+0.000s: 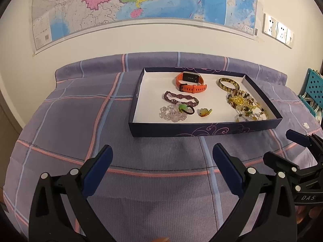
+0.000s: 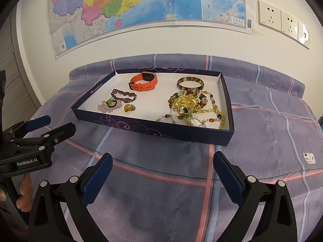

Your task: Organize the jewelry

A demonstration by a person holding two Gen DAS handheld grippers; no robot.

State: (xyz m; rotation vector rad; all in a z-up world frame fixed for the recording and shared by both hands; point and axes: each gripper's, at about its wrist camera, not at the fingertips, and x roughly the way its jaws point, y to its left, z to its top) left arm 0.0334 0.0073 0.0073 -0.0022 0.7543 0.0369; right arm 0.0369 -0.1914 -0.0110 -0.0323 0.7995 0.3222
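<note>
Fingers of the left gripper (image 1: 162, 157) and right gripper (image 2: 162, 166) are spread wide, holding nothing, above the purple plaid bed (image 2: 262, 109). Ahead, the dark box lid (image 1: 201, 130) holds an orange watch (image 1: 190, 82), a bangle (image 2: 190, 83) and beaded necklaces (image 2: 193, 106).

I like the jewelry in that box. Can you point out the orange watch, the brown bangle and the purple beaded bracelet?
orange watch (image 1: 190, 78): left wrist view, on its dark face.
brown bangle (image 2: 190, 84): right wrist view, on the near rim.
purple beaded bracelet (image 2: 123, 95): right wrist view, on its bead band.
</note>
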